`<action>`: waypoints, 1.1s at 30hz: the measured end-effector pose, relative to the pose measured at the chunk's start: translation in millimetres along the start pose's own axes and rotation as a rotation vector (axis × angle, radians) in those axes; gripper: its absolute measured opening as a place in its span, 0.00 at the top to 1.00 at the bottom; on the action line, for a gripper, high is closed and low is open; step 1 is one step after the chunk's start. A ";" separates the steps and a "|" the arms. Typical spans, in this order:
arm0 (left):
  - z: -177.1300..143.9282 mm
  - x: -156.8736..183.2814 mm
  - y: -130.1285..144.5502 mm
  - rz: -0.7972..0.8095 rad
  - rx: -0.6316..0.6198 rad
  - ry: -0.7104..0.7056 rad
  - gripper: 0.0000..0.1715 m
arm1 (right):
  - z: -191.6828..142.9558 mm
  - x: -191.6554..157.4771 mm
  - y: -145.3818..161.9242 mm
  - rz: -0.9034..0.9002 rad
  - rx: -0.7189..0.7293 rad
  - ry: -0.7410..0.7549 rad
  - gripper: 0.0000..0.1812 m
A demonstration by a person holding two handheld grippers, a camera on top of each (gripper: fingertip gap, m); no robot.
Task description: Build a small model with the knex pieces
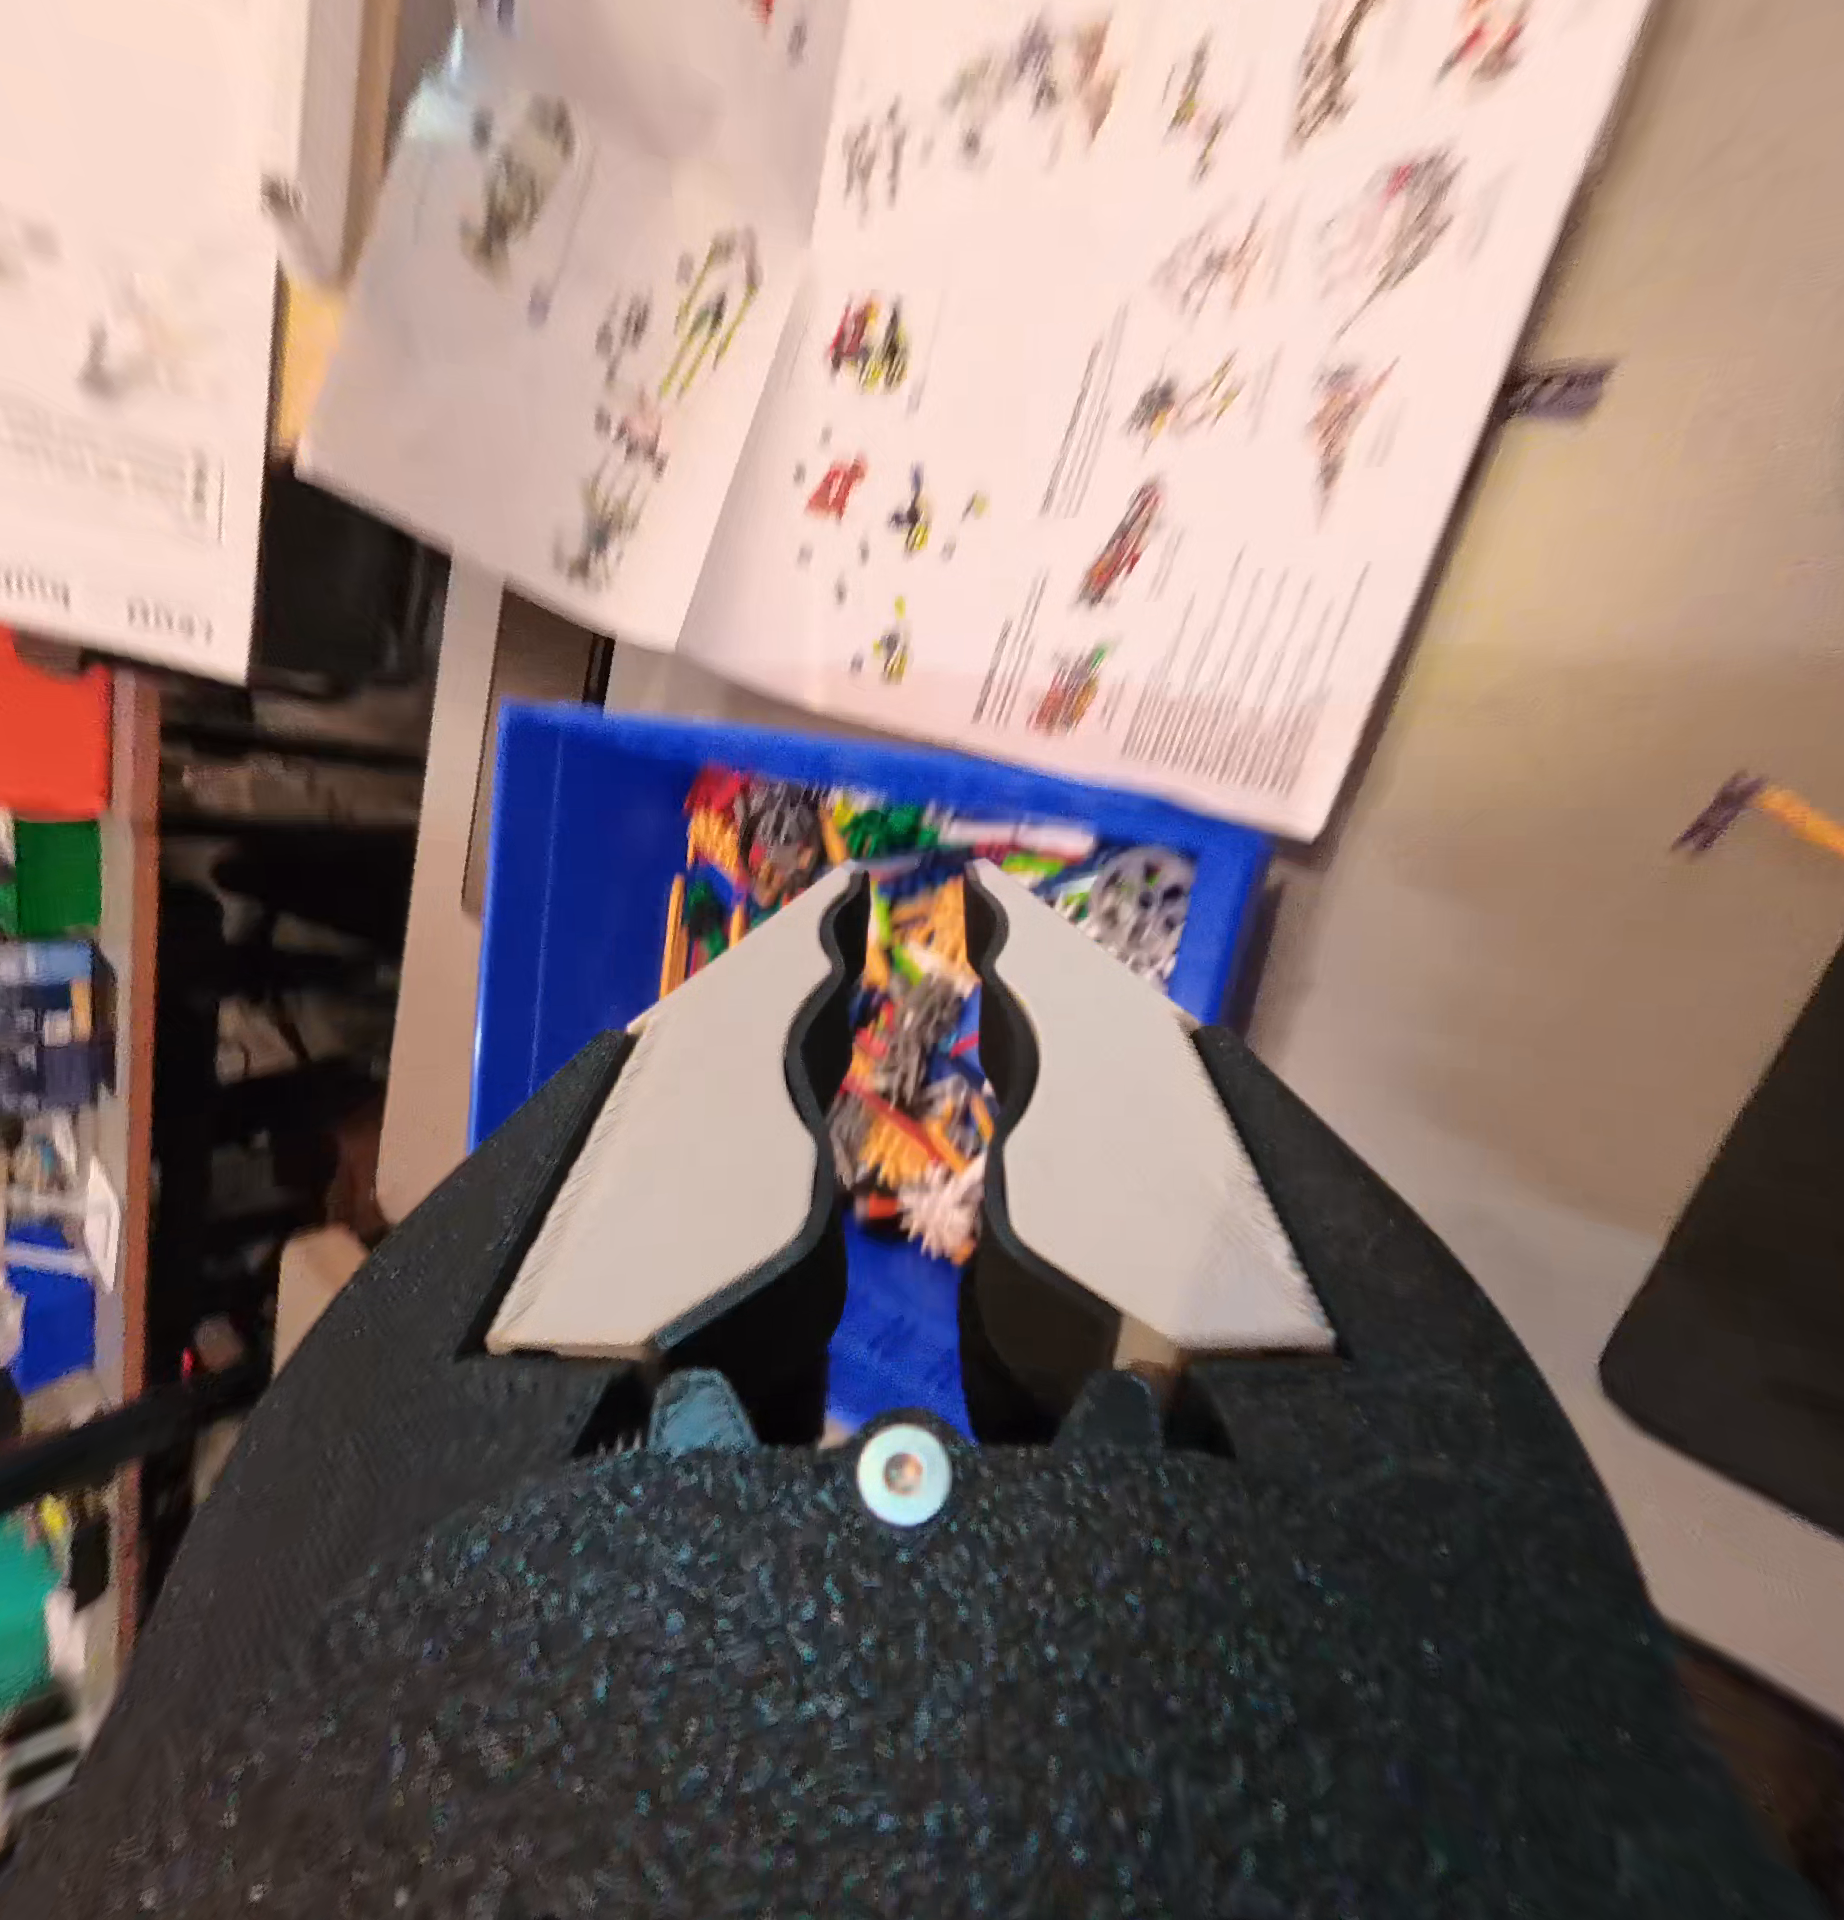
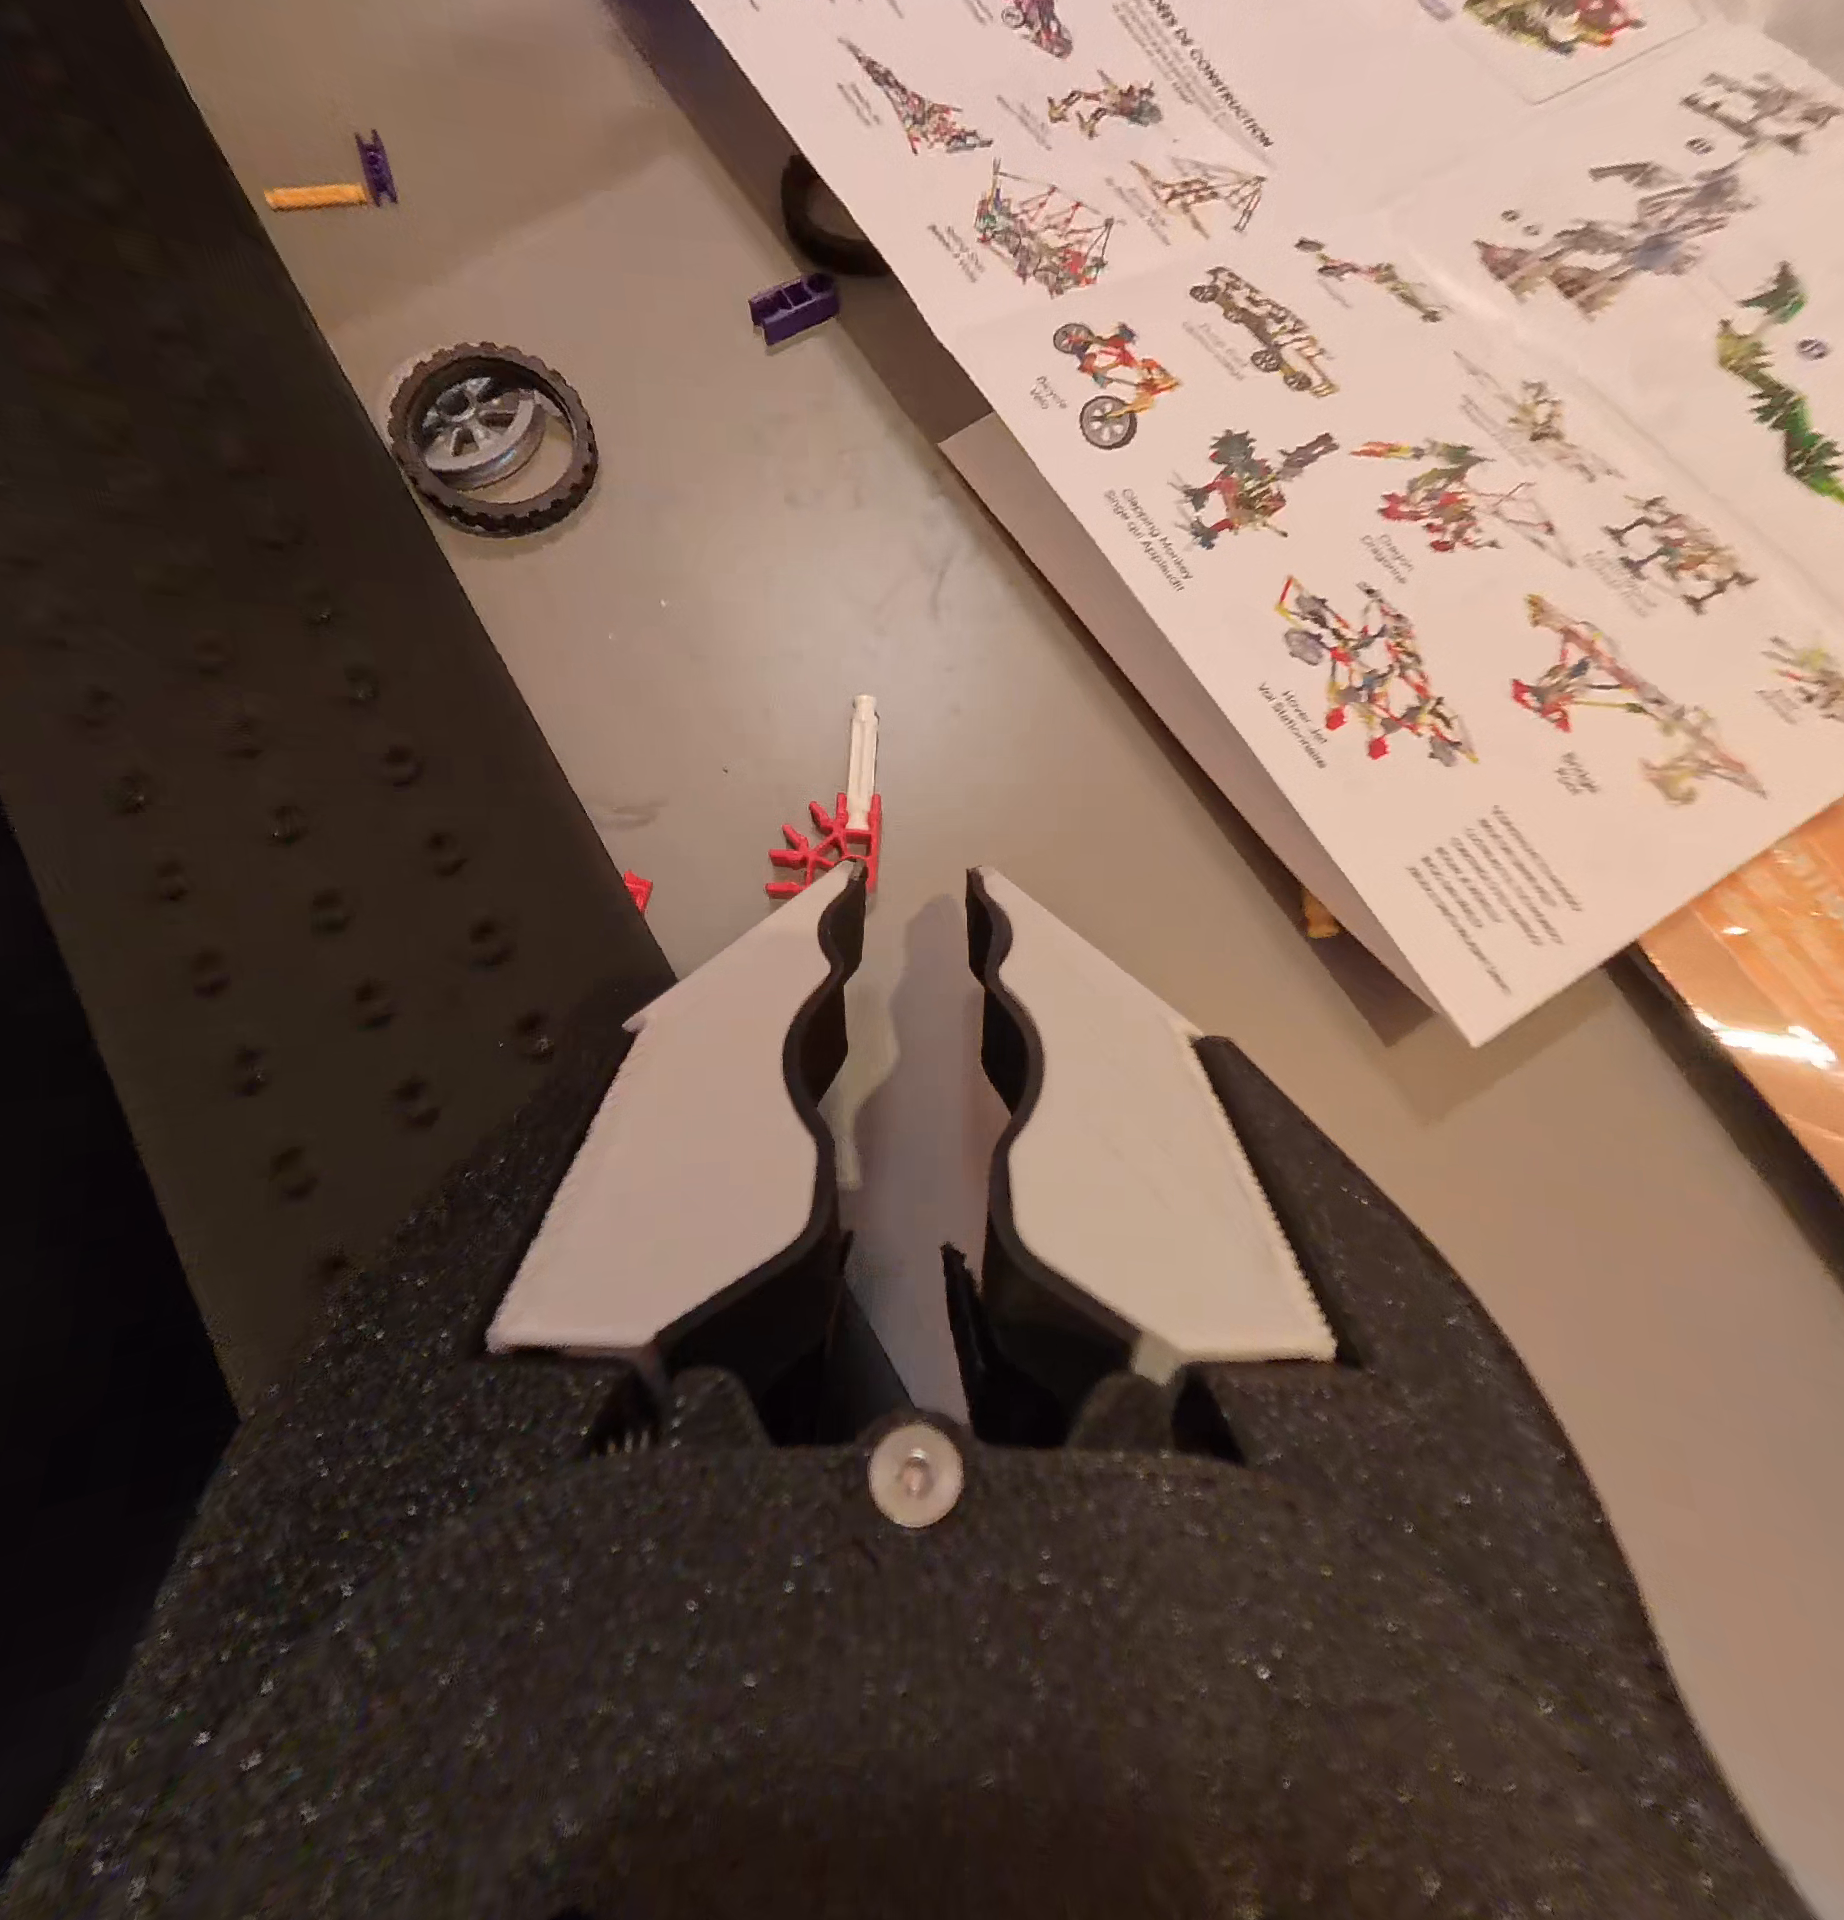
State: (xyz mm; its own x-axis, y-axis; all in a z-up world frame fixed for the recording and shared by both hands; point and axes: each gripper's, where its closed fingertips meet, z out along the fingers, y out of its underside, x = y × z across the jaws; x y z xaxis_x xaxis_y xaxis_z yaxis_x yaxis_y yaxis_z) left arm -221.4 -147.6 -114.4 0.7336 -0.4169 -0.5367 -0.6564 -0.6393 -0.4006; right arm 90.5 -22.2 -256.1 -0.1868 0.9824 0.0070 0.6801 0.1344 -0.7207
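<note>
In the left wrist view my left gripper (image 1: 915,878) is open and empty, its jaws a small gap apart. It hovers over a blue bin (image 1: 585,935) holding a heap of colourful construction pieces (image 1: 913,1101); the view is blurred. In the right wrist view my right gripper (image 2: 915,883) is open above the grey table (image 2: 793,582). A red connector (image 2: 819,852) with a white rod (image 2: 861,743) plugged into it lies just ahead of the left fingertip. A small white piece (image 2: 858,1101) shows in the gap beside the left finger; I cannot tell whether it touches it.
A folded instruction sheet (image 2: 1417,416) covers the table's right side and also shows above the bin (image 1: 1001,364). A black wheel (image 2: 492,442), a purple connector (image 2: 793,303) and a yellow rod with a purple connector (image 2: 331,187) lie ahead. A black perforated board (image 2: 274,727) runs along the left. Across from one pair of fingers to the other is roughly 35 centimetres. My left tips are about 25 centimetres from the black wheel (image 2: 492,442), my right tips only 15 centimetres.
</note>
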 end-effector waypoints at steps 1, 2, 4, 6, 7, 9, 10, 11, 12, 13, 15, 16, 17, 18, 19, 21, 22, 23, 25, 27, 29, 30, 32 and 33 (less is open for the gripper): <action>-0.5 -8.4 15.4 -0.016 -0.044 -0.012 0.92 | 3.1 0.3 3.0 0.003 -0.016 0.000 0.90; 0.8 -11.7 29.0 -0.038 -0.081 0.006 0.92 | 4.0 0.8 3.9 0.002 -0.024 0.003 0.90; 7.4 -12.1 49.7 -0.078 -0.130 0.073 0.92 | 4.5 1.1 4.0 0.012 -0.023 -0.004 0.90; 20.7 -10.7 63.6 -0.101 -0.163 0.139 0.92 | 5.4 1.7 5.4 0.024 -0.029 -0.010 0.90; 28.4 -6.0 71.8 -0.116 -0.194 0.192 0.92 | 5.7 1.9 5.6 0.026 -0.029 -0.010 0.90; 44.8 1.9 90.9 -0.106 -0.283 0.266 0.92 | 6.7 1.9 7.1 0.028 -0.036 -0.010 0.90; 51.9 9.0 96.8 -0.109 -0.308 0.321 0.92 | 7.4 2.3 7.9 0.029 -0.042 -0.008 0.90; 59.2 12.8 102.0 -0.105 -0.330 0.354 0.91 | 8.4 1.9 8.9 0.026 -0.049 -0.008 0.90; 66.4 15.7 106.3 -0.092 -0.347 0.378 0.91 | 9.3 1.3 10.0 0.022 -0.058 -0.008 0.90; 72.5 19.1 110.1 -0.070 -0.361 0.402 0.92 | 10.3 1.0 11.0 0.018 -0.067 -0.008 0.90; 80.5 23.9 121.5 -0.001 -0.408 0.432 0.92 | 11.3 0.7 12.2 0.015 -0.075 -0.007 0.90; 81.8 26.7 125.9 0.023 -0.425 0.450 0.91 | 11.2 0.8 12.1 0.017 -0.074 -0.007 0.90; 82.6 29.1 129.1 0.042 -0.437 0.468 0.91 | 10.8 1.2 11.9 0.021 -0.070 -0.007 0.90; 84.2 30.6 131.3 0.061 -0.445 0.482 0.91 | 10.6 1.3 11.5 0.026 -0.067 -0.010 0.91; 86.2 32.0 134.2 0.076 -0.461 0.495 0.91 | 10.5 1.3 11.3 0.030 -0.065 -0.014 0.91; 89.8 35.1 140.7 0.095 -0.493 0.524 0.88 | 10.8 1.5 11.6 0.039 -0.066 -0.021 0.91; 91.2 36.7 143.0 0.098 -0.500 0.539 0.87 | 10.9 1.5 11.6 0.041 -0.066 -0.023 0.91; 92.8 37.7 144.9 0.099 -0.505 0.548 0.86 | 10.9 1.7 11.6 0.042 -0.066 -0.023 0.91; 96.5 38.9 145.5 0.094 -0.493 0.556 0.83 | 10.9 1.7 11.7 0.042 -0.066 -0.022 0.91; 97.8 39.0 150.1 0.100 -0.502 0.559 0.86 | 11.1 1.9 12.0 0.043 -0.067 -0.021 0.91; 97.9 41.3 149.0 0.094 -0.480 0.569 0.94 | 11.4 2.2 12.1 0.047 -0.069 -0.023 0.91; 98.2 42.5 149.9 0.098 -0.475 0.571 0.96 | 11.5 2.1 12.2 0.048 -0.070 -0.025 0.91; 98.9 46.0 150.4 0.098 -0.459 0.581 1.00 | 11.9 1.9 12.7 0.050 -0.074 -0.029 0.91; 99.6 45.2 149.0 0.090 -0.446 0.570 1.00 | 12.1 2.0 12.8 0.051 -0.075 -0.030 0.91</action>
State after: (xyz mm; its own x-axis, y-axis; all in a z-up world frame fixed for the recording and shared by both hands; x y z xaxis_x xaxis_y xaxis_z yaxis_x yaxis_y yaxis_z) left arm -303.6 -197.4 -272.2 0.7376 -0.6744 -0.0347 -0.6735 -0.7384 0.0332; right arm 90.3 -20.1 -273.8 -0.1707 0.9841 -0.0495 0.7404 0.0949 -0.6654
